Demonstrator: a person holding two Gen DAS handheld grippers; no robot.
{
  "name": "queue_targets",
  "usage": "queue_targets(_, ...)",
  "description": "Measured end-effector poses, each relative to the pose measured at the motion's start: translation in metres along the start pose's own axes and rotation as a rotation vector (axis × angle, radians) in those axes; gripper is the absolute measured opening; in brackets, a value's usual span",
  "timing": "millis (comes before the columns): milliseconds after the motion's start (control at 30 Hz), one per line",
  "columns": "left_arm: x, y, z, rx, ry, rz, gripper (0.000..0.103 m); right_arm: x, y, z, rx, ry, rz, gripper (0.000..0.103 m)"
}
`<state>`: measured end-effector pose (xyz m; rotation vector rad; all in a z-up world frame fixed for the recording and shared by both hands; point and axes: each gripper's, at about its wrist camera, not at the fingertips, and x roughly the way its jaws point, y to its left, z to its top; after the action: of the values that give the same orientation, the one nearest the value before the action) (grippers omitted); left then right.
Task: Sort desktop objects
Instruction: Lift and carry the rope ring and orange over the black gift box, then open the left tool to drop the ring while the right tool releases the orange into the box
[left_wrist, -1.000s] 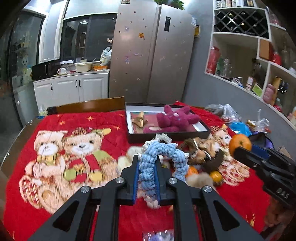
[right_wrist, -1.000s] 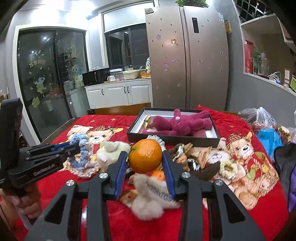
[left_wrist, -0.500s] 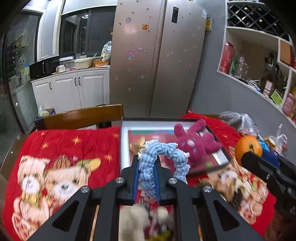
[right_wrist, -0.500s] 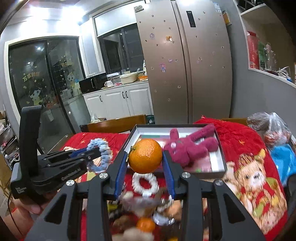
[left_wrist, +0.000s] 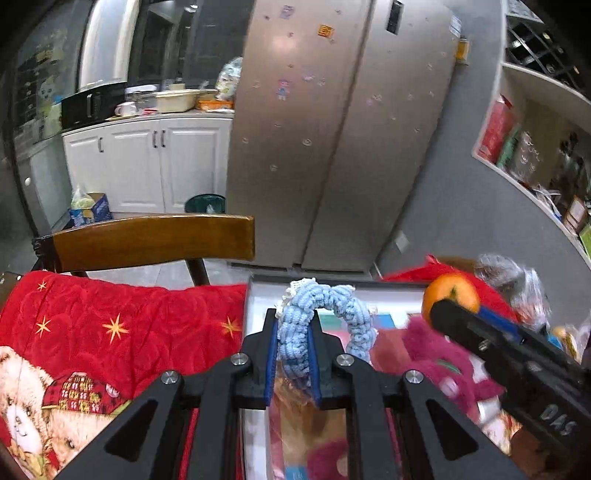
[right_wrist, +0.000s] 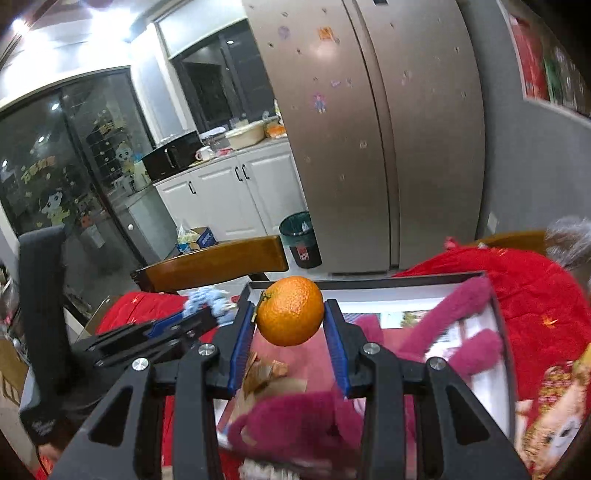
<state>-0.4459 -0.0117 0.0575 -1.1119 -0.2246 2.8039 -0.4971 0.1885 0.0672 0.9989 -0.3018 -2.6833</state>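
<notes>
My left gripper (left_wrist: 293, 332) is shut on a blue braided rope toy (left_wrist: 325, 317) and holds it above the near left part of the dark-rimmed box (left_wrist: 258, 291). My right gripper (right_wrist: 290, 314) is shut on an orange (right_wrist: 290, 311), held above the same box (right_wrist: 369, 282). A magenta plush toy (right_wrist: 454, 321) lies inside the box, also in the left wrist view (left_wrist: 432, 354). A tan folded object (right_wrist: 264, 373) lies in the box under the orange. The right gripper shows at the right of the left wrist view (left_wrist: 454, 302), the left gripper at the left of the right wrist view (right_wrist: 207, 314).
The red bear-print tablecloth (left_wrist: 110, 325) covers the table. A wooden chair back (left_wrist: 151, 240) stands behind the far table edge. Plastic bags (left_wrist: 517, 280) lie at the right. A fridge (left_wrist: 332, 129) and a bin (right_wrist: 301, 240) stand beyond.
Both grippers have moved forward from over the pile of toys to over the box, still holding the rope toy and the orange. The pile has dropped out of view.
</notes>
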Motion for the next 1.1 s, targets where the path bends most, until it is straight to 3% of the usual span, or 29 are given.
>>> queue_targets(367,0.03,-0.002,-0.003,0.02,0.033,0.038,0.014,0.05,-0.01,-0.019,-0.013,0.088,-0.036,0.039)
queue_targets(800,0.041,0.018,-0.004,-0.05,0.043,0.021,0.014,0.049,-0.013,-0.024,0.014,0.082,-0.048,0.039)
queue_targets(1100,0.046,0.005,-0.008,0.008,0.049,0.024,0.014,0.053,-0.014,-0.026,0.013,0.091,-0.052,0.039)
